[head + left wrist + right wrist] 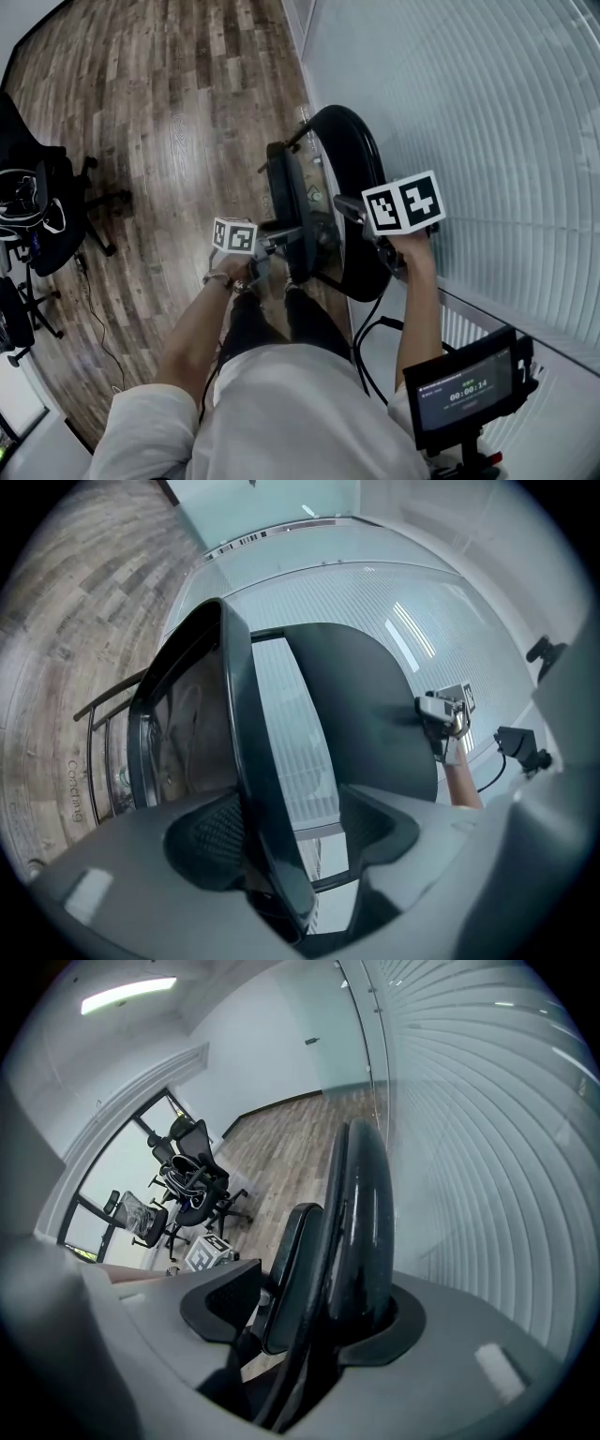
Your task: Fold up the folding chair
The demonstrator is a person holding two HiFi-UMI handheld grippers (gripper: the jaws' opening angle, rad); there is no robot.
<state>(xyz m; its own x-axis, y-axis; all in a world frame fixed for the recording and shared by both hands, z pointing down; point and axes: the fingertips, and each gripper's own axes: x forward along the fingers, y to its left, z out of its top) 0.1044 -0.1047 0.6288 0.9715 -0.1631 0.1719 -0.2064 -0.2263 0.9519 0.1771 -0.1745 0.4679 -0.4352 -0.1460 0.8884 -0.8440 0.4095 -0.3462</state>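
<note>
Two folding chair (291, 202) edges between parted jaws, wall (487, 112) beside.

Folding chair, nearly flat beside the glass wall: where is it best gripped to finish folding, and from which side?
Probably its thin edges: the seat edge from the person's side with the left gripper, the round backrest rim from above with the right gripper. Both panels stand nearly upright and edge-on, so open jaws straddle them, as they do now.
</note>
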